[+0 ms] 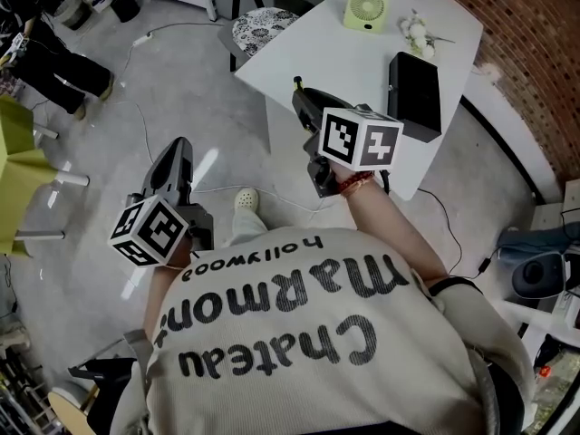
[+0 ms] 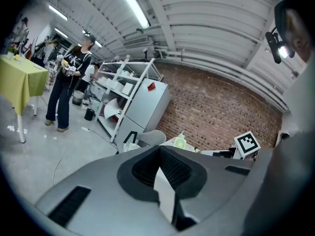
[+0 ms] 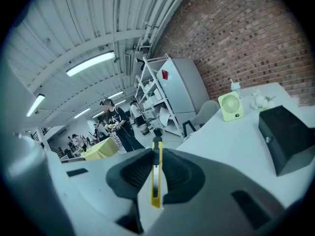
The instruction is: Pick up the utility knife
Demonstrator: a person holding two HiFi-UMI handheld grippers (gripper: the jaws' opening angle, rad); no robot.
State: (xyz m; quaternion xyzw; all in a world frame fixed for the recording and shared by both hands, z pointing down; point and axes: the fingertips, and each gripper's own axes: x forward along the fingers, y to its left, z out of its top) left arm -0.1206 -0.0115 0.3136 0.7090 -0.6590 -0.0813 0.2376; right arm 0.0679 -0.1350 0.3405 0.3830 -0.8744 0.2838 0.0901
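Got the utility knife (image 3: 156, 186) pinched edge-on between the pads of the right gripper (image 3: 157, 155). Yellow spine faces the camera, black nose pokes out past the fingertips. Sits about straight in the jaws, no visible skew. Pads press on both flat sides, so reads as a firm pinch and not a loose cradle.

Puts it off the white table (image 1: 362, 62), near the close corner, resting on nothing. Can't tell the clearance from the head view alone. In the right gripper view the tabletop runs away below and to the right of the jaws, which fits a held-up knife.

Leaves the green fan (image 1: 365, 9) and the black box (image 1: 414, 93) on the table, well apart from the knife. No obstruction around the grip.

Shows the left gripper (image 1: 177, 155) out over the floor, well apart from the table. Pads pressed together at the tips, nothing between them. Not involved.

Step, as a judgement: grasp made, lift in hand, pick nearly complete.

Next move calls for:
- holding the pinch as is, no easing of the jaws
- raising clear of the table edge and settling level
- avoiding wrist roll, since a thin body gripped on its flats could pivot between the pads
- pointing the nose away from the body and from the other hand

Main risk: slow rotation in the pads, not a drop.
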